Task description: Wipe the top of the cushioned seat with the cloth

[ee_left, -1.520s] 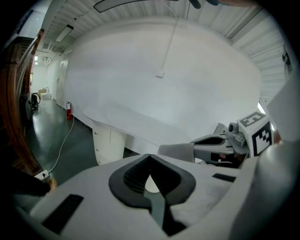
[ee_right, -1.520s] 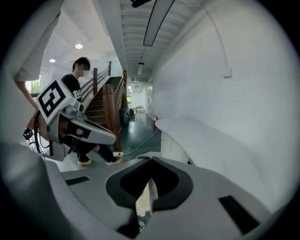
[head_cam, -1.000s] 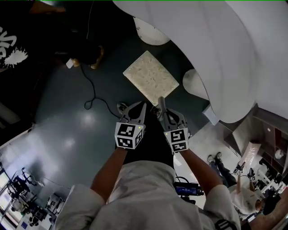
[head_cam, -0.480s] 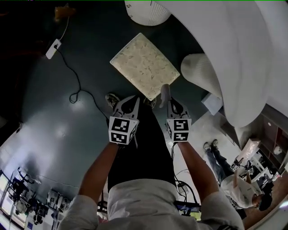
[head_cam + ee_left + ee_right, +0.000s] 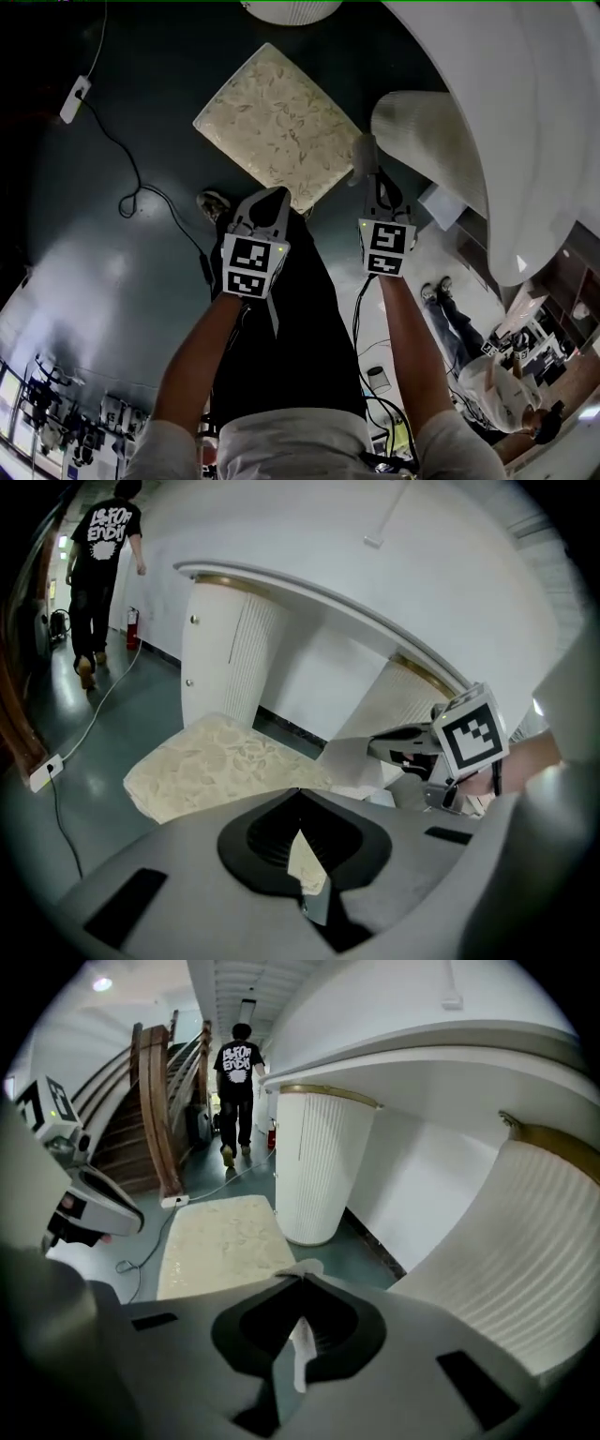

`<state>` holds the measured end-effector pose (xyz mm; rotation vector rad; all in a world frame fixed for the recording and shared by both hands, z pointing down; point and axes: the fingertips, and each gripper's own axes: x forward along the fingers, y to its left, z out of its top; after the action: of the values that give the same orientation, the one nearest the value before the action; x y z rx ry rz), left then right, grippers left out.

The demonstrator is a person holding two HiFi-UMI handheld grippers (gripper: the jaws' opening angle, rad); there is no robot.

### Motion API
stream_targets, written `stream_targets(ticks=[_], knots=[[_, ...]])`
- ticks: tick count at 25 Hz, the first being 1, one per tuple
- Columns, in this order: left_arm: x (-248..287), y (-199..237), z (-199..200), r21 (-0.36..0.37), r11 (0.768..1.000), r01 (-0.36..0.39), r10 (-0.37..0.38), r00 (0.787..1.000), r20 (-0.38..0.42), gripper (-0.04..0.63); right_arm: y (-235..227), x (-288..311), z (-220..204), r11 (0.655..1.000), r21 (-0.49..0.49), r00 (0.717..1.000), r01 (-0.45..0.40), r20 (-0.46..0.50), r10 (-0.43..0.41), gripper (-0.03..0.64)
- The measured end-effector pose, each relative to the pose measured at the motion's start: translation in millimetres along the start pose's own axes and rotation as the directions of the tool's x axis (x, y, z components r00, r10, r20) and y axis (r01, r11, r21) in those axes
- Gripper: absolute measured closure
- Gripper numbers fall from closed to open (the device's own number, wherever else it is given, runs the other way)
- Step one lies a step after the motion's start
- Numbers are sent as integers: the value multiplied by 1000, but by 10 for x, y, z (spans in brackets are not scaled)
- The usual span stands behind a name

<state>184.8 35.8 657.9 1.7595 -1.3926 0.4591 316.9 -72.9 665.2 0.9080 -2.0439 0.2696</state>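
Plainly, one cushioned seat (image 5: pixel 277 122) lies below. The right hand-held gripper (image 5: pixel 368 176) pinches the one cloth (image 5: pixel 364 153); the left hand-held gripper (image 5: pixel 275 195) is clenched, empty.

cushioned seat (image 5: pixel 281 127): matt leaf-patterned cloth | floor (image 5: pixel 112 281): glossy, smooth | column (image 5: pixel 319 1166): ribbed, matt

The left arm (image 5: pixel 192 361) and right arm (image 5: pixel 408 347) stretch forward, roughly parallel. The left gripper (image 5: pixel 275 195) points far with its jaws together on nothing. The right gripper (image 5: pixel 371 180), slightly farther, pinches a cloth (image 5: pixel 364 155).
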Motion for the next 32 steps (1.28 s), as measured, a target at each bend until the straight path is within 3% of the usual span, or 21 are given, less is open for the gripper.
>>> stream_targets(ticks=[3, 6, 10, 12, 14, 23, 32], knots=[[268, -45, 67, 21, 1000, 22, -22, 1000, 0, 581, -170, 250, -23, 996, -84, 999, 26, -30, -29, 603], [351, -18, 72, 9, 1000, 13, -13, 1000, -2, 581, -225, 430, -53, 972, -231, 997, 44, -46, -56, 603], [344, 77, -27, -106, 994, -27, 28, 1000, 8, 581, -111, 681, -314, 916, -400, 993, -30, -115, -18, 603], [329, 122, -125, -150, 988, -40, 40, 999, -2, 581, 17, 801, -493, 911, -401, 986, -96, -165, 31, 603], [316, 155, -209, -137, 989, -49, 46, 999, -26, 581, 107, 879, -593, 913, -386, 980, -131, -188, 62, 603], [324, 340, -299, -57, 996, -65, 62, 996, -64, 581, 293, 808, -624, 922, -357, 980, -149, -180, 89, 603], [215, 365, -358, -83, 996, -43, 39, 998, -55, 581, 657, 677, -666, 914, -360, 975, -186, -181, 127, 603]])
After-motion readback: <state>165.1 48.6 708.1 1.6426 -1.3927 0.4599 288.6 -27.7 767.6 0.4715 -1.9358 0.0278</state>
